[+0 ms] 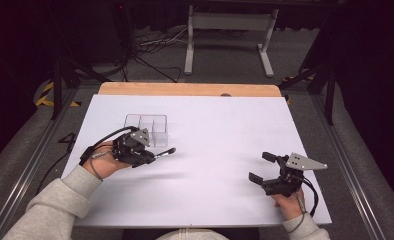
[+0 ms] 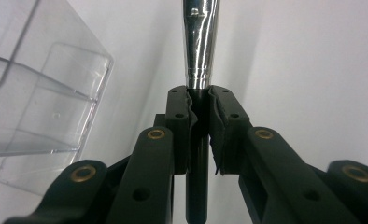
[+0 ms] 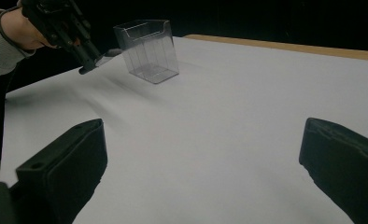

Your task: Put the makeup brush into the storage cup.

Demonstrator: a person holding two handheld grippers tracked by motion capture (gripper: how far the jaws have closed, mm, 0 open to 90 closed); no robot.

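A slim tool [image 2: 201, 42] with a silver ferrule and dark handle sits clamped between the pads of the left gripper [image 2: 200, 105], above the white table cover [image 1: 220, 145], just beside a clear compartmented box [image 1: 146, 128]. The right gripper [image 1: 261, 166] rests well apart near the right edge, jaws spread wide, holding nothing.

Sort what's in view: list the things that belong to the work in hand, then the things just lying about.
In the job:
- left gripper, jaws shut on the makeup brush, a dark handle with a silver ferrule
- clear compartment organizer, right beside the brush

Lying about:
- right gripper, jaws open and empty over the white table cover
- cables on the floor
- white stand behind the table
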